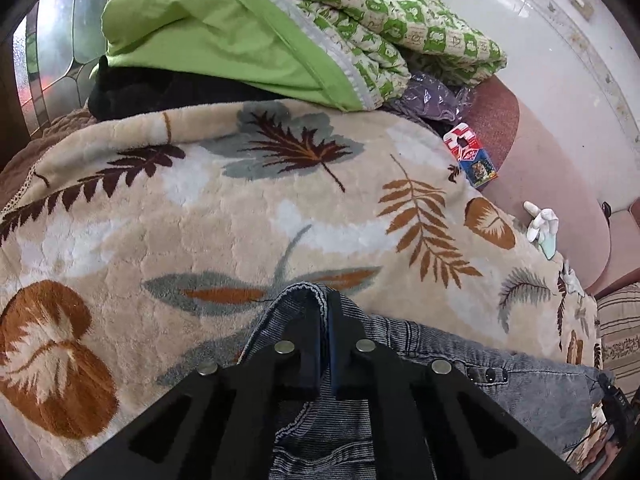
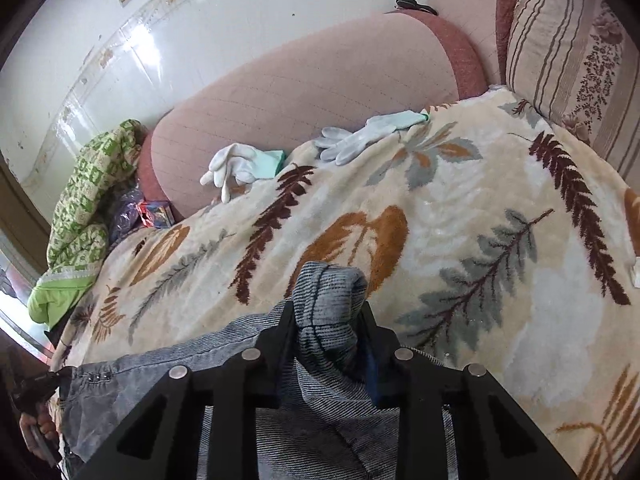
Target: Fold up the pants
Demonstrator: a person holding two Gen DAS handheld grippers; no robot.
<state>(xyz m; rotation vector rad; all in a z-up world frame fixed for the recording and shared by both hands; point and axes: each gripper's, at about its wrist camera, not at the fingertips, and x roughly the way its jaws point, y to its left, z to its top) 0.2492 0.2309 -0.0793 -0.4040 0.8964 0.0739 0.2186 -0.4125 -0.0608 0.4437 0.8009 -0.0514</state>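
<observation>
Grey-blue ribbed denim is what we are seeing in the left wrist view: the pants (image 1: 500, 376) are lying on the leaf-patterned blanket (image 1: 200, 220), and we are pinching a raised fold of their edge in the left gripper (image 1: 325, 304), its jaws pressed together on the cloth. From that fold the fabric is running out toward four o'clock, its long axis crossing the bottom of the frame, with a row of dark studs (image 1: 486, 374) just beside the gripper. At twelve o'clock a green quilt (image 1: 224, 36) is sitting heaped on the blanket, and at two o'clock a small red and blue box (image 1: 472, 156) is lying against the pink sofa arm (image 1: 552, 184).

In the right wrist view we are clamping a thicker bunched roll of the pants (image 2: 328, 304) in the right gripper (image 2: 329, 312), jaws set apart only by the wad between them. Here the fabric is stretching away toward eight o'clock. This view alone is showing two white gloves (image 2: 360, 140) near twelve o'clock, a striped cushion (image 2: 560, 48) at two o'clock, and a hand (image 2: 38, 432) at eight o'clock by the pants' far end.
</observation>
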